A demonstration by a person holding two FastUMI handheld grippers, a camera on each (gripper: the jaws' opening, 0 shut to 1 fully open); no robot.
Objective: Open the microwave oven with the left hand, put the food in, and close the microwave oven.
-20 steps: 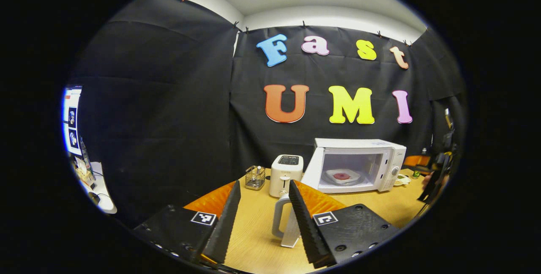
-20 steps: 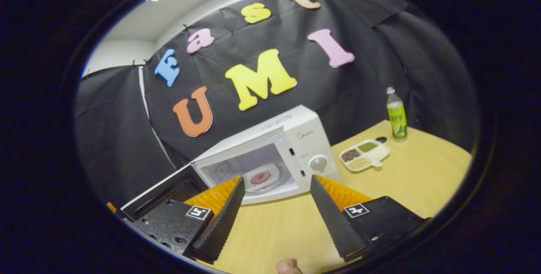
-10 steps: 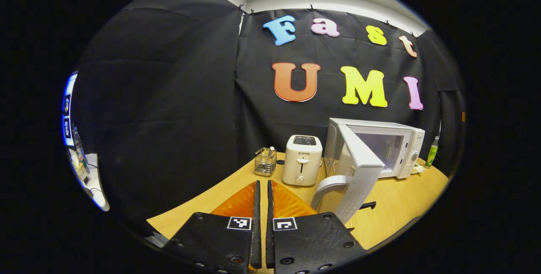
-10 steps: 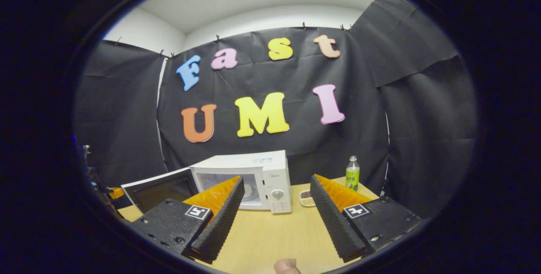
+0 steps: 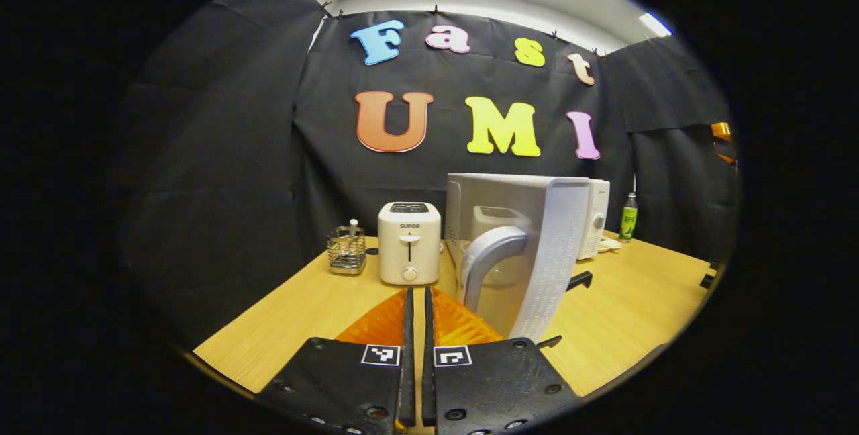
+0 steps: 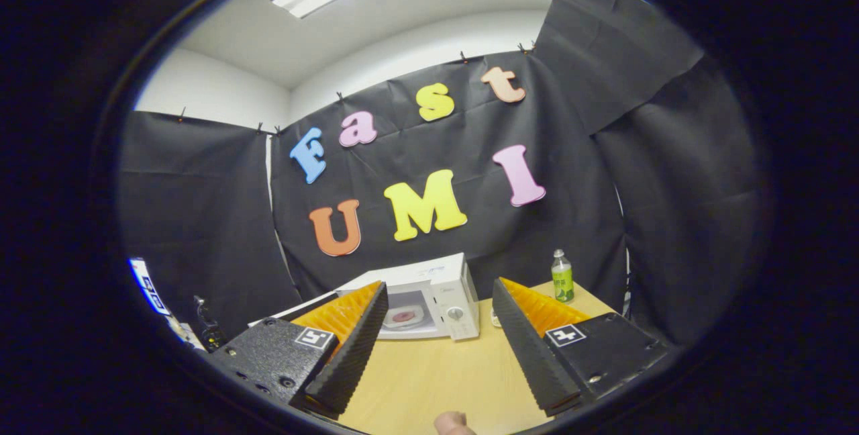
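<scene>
**Microwave oven door ajar, food on the turntable**

The microwave oven point(image 5: 590, 217) stands at the back of the wooden table point(image 5: 637, 301), against the black cloth wall. In the left gripper view its door point(image 5: 550, 254) swings out toward the camera, seen nearly edge-on, with the curved grey handle point(image 5: 486, 264) on its outer face. The left gripper point(image 5: 416, 314) sits just beside that handle, to its left, with its two fingers pressed together and nothing between them; I cannot tell whether it touches the door.

In the right gripper view the oven point(image 6: 439, 297) is seen from farther back, and the plate of food point(image 6: 402, 317), with a pinkish-red piece on it, lies inside the open cavity. The right gripper point(image 6: 439, 327) hangs above the table with its fingers spread wide and holding nothing. A fingertip point(image 6: 453, 423) of the person shows at the bottom edge.

A white toaster point(image 5: 409, 252) stands just left of the oven, and a wire basket point(image 5: 347, 250) left of that. A green bottle point(image 6: 562, 276) stands to the right of the oven, near the wall.
</scene>
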